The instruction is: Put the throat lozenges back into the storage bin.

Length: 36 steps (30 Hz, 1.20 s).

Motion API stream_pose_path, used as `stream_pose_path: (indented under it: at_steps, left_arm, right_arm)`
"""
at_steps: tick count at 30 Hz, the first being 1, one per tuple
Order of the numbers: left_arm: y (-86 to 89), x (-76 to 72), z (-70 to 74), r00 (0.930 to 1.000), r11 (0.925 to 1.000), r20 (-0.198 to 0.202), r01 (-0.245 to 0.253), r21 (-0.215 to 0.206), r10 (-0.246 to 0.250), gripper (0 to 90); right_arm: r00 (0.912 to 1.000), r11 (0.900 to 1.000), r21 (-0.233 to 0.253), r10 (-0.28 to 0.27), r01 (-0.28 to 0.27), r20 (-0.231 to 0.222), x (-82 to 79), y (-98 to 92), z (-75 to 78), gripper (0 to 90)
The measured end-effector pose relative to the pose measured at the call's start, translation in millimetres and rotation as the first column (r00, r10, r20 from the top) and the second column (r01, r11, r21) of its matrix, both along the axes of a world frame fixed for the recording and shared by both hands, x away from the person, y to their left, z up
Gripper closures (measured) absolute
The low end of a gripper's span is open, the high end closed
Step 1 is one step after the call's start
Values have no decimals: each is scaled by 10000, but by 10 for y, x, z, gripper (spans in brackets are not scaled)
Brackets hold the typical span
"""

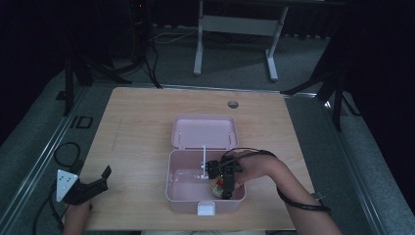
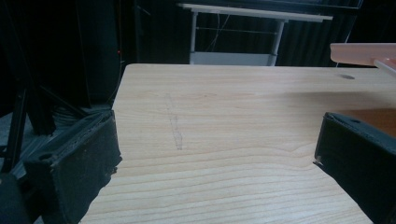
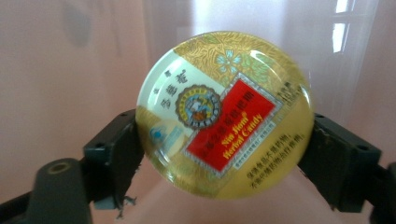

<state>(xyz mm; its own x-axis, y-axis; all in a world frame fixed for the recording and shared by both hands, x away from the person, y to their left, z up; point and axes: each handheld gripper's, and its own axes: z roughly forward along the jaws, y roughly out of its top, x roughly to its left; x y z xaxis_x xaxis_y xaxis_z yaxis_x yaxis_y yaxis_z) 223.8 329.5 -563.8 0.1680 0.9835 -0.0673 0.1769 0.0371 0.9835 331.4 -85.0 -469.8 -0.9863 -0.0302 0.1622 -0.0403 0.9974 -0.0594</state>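
While my left hand rests near the front left corner of the wooden table (image 1: 142,122), my right hand reaches into the pink box (image 1: 178,196). The box sits near the middle of the table, toward my side, with its lid (image 1: 204,131) flipped open and lying flat behind it. A white latch (image 1: 206,209) sticks out at the front of the box.

My left claw (image 1: 100,180) lies low on the table, well apart from the box. Its jaws are spread wide and hold nothing; bare wood shows between them.

My right claw (image 1: 224,183) is down inside the box, on its right side. It is squeezed onto a round candy tin (image 3: 224,114), one jaw on each side of its rim. The tin is gold and white with a red label. Its flat printed top faces my claw's camera, and the red label slants up to the right.
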Motion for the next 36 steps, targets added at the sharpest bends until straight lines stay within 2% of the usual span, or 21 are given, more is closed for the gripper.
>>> stream_pose_path:
  at_steps: [2, 4, 8, 12, 15, 17, 20, 21, 22, 24, 25, 27, 28, 29, 30, 31, 35, 36]
  left_arm:
    - [-1, 0, 0, 10000, 10000, 6, 8, -13, -8, 5]
    - [-1, 0, 0, 10000, 10000, 5, 14, -14, -14, 5]
    - [-2, 1, 0, 10000, 10000, 8, 7, -20, -7, 5]
    - [-1, 0, 0, 10000, 10000, 5, 6, -14, -6, 5]
    - [-1, 0, 0, 10000, 10000, 6, 1, -13, -1, 5]
    - [-2, 0, 0, 10000, 10000, 8, -7, -9, 7, 5]
    - [-4, 0, -1, 10000, 10000, 19, -21, -12, 21, 5]
    - [-3, -1, -1, 10000, 10000, 33, -28, 0, 28, 5]
    - [-3, -1, -1, 10000, 10000, 33, -28, 0, 28, 5]
    - [-2, -1, -1, 10000, 10000, 33, -26, -11, 26, 5]
    - [-3, -1, -1, 10000, 10000, 47, -34, -23, 34, 5]
    - [-4, -2, -1, 10000, 10000, 55, -36, -23, 36, 5]
    - [-4, -2, -1, 10000, 10000, 55, -36, -23, 36, 5]
    - [-3, -2, -1, 10000, 10000, 48, -35, -16, 36, 5]
    - [-2, -2, -1, 10000, 10000, 39, -32, -9, 32, 5]
    - [-2, -2, -1, 10000, 10000, 36, -36, -4, 36, 5]
    - [0, -3, -2, 10000, 10000, 50, -16, -29, 16, 5]
    - [0, -3, -2, 10000, 10000, 55, -20, -31, 20, 5]
  right_arm:
    - [10000, 10000, -11, -4, 4, 95, -5, 1, 2, 178]
    - [10000, 10000, 26, -22, 22, -1, -4, 1, 7, 170]
    - [9998, 9992, 371, -179, 177, 43, 14, -10, 64, 159]
    - [9997, 9975, 672, -228, 223, 67, 24, -41, 153, 160]
    - [9992, 9932, 1125, -334, 307, 219, 24, -98, 284, 159]
    - [9987, 9825, 1808, -488, 459, 116, 44, -169, 423, 137]
    - [9975, 9667, 2461, -706, 705, -83, 70, -287, 596, 133]
    - [9970, 9614, 2651, -773, 734, 44, 79, -339, 653, 133]
    - [9970, 9614, 2651, -773, 734, 44, 79, -339, 653, 133]
    - [9918, 9437, 3154, -1197, 995, 456, 105, -496, 788, 133]
    - [9896, 9376, 3314, -1318, 1053, 584, 114, -542, 818, 133]
    - [9814, 9175, 3795, -1670, 1193, 952, 133, -683, 883, 133]
    - [9814, 9175, 3795, -1670, 1193, 952, 133, -683, 883, 133]
    - [9777, 9113, 3934, -1786, 1220, 1106, 136, -731, 896, 133]
    - [9708, 8972, 4180, -2093, 1428, 1176, 159, -873, 906, 132]
    - [9668, 8919, 4258, -2236, 1520, 1233, 165, -933, 896, 133]
    - [9543, 8799, 4397, -2647, 1803, 1385, 209, -1150, 771, 131]
    - [9498, 8801, 4336, -2787, 1934, 1420, 218, -1201, 733, 130]
